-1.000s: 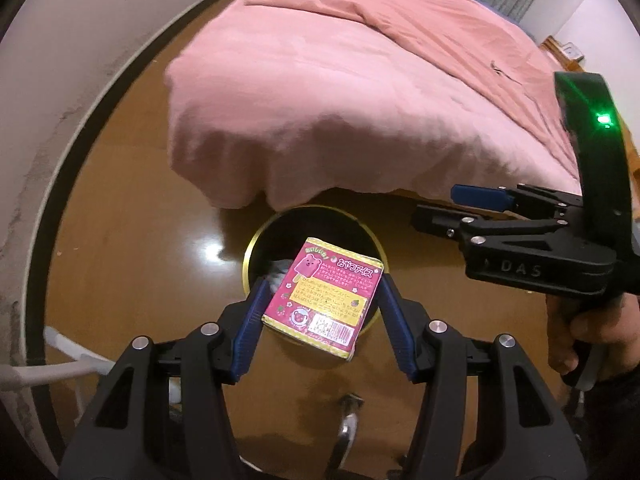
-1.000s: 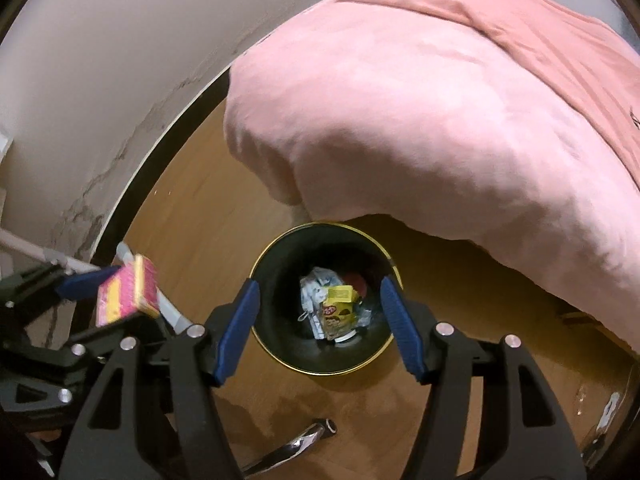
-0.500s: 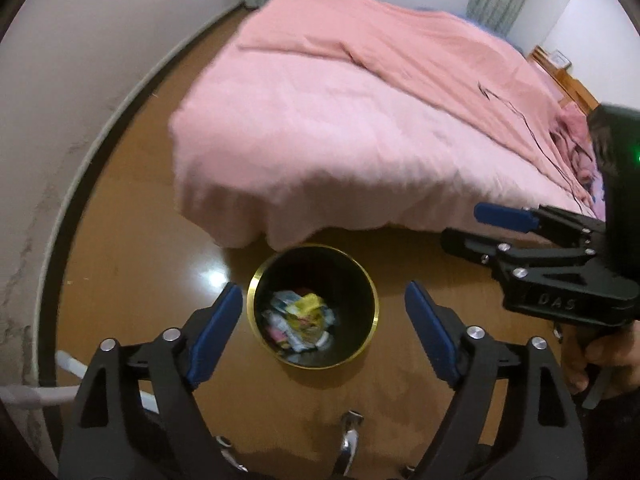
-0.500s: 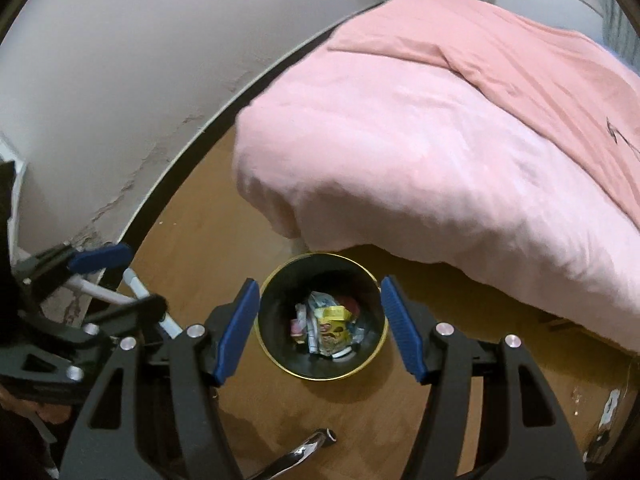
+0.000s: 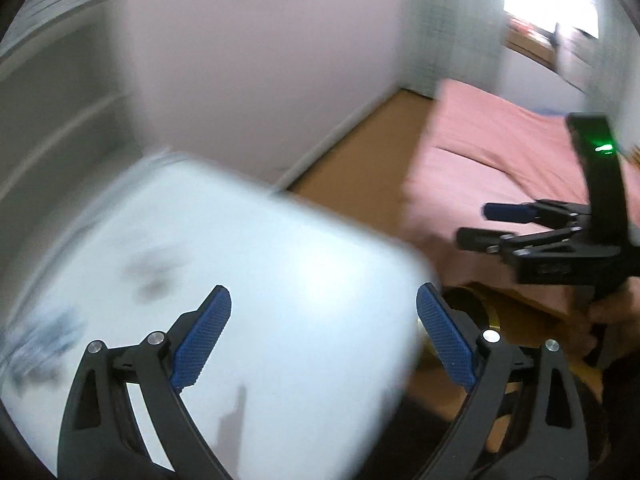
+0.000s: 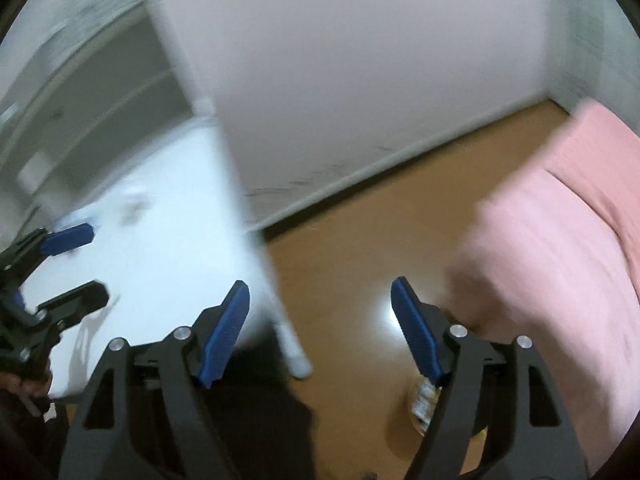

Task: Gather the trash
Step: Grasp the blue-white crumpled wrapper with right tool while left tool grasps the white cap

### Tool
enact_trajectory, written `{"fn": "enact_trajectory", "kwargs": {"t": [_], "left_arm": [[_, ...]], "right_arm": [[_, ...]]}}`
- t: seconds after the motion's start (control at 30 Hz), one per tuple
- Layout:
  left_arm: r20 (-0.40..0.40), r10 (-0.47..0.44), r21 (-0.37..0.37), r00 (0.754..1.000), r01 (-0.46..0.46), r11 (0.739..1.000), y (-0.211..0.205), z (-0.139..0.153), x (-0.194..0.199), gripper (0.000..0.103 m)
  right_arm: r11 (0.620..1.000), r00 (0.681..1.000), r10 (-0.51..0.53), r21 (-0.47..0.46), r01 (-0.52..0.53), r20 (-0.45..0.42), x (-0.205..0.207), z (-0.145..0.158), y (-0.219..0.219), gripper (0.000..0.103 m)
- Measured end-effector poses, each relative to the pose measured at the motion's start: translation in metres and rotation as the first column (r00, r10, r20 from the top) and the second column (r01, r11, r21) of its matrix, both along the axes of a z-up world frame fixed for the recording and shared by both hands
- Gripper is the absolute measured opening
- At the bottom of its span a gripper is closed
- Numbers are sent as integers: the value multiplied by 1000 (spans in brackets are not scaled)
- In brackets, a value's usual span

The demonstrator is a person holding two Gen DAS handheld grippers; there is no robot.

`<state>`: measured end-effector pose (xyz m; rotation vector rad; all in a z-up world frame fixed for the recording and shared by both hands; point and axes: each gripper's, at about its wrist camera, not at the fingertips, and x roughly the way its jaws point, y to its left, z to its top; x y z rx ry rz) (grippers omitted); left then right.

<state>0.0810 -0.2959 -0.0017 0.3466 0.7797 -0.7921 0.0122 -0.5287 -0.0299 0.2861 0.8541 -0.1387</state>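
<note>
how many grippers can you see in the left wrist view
2. The left gripper fills the bottom, jaws opening with nothing between them, over the white table. The right gripper is at right, before the pink bed.

1. My jaws carry blue pads (image 5: 202,340) with a fine ribbed texture, set on matt black plastic arms with bare metal pins.
2. The tabletop (image 5: 280,280) looks smooth, white and faintly glossy.
3. The floor (image 6: 360,240) is glossy brown wood.
4. The bed cover (image 6: 560,260) is soft pink cloth.
5. The wall (image 6: 360,60) is matt white.
</note>
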Motion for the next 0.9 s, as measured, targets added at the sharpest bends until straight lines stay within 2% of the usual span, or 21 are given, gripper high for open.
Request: {"fn": "enact_trajectory", "kwargs": {"t": [0.07,0.13,0.2,0.27,0.33,0.37,0.47,0.53,0.63,0.77,0.83,0.9], "left_arm": [[13,127,11,992,-127,992,58,5,23,91],[20,231,17,973,-231,973,111,9,41,91],[35,333,33,942,-334,942,166,9,56,91],[43,418,55,908,-419,906,214,7,69,91],[32,497,65,867,-498,865,261,2,84,91],[18,519,63,855,-519,853,279,1,90,91],[-12,560,56,829,-558,828,318,-6,99,91],[-23,570,59,822,-568,821,336,-12,112,91],[-45,560,51,827,-558,828,347,-20,128,91],[-30,531,52,847,-529,847,353,-32,150,91],[-28,516,50,856,-514,856,353,-33,164,91],[-18,506,53,862,-505,862,353,-38,178,91]], "right_arm": [[992,992,125,-9,-125,11,40,9,50,71],[969,969,246,-12,-246,14,73,16,98,71],[927,927,376,-8,-376,8,105,19,149,71],[862,862,506,-9,-506,-6,134,19,205,71],[805,805,593,-11,-593,-33,155,14,256,71],[773,772,634,-4,-635,-48,167,10,280,71],[713,709,699,14,-701,-95,195,-5,331,71],[694,688,715,9,-720,-123,208,-13,352,71],[661,657,741,-19,-750,-138,219,-14,378,71],[665,662,733,-39,-746,-155,236,-20,397,69],[661,658,736,-40,-750,-159,242,-23,400,58],[655,651,740,-41,-755,-167,245,-26,405,38]]}}
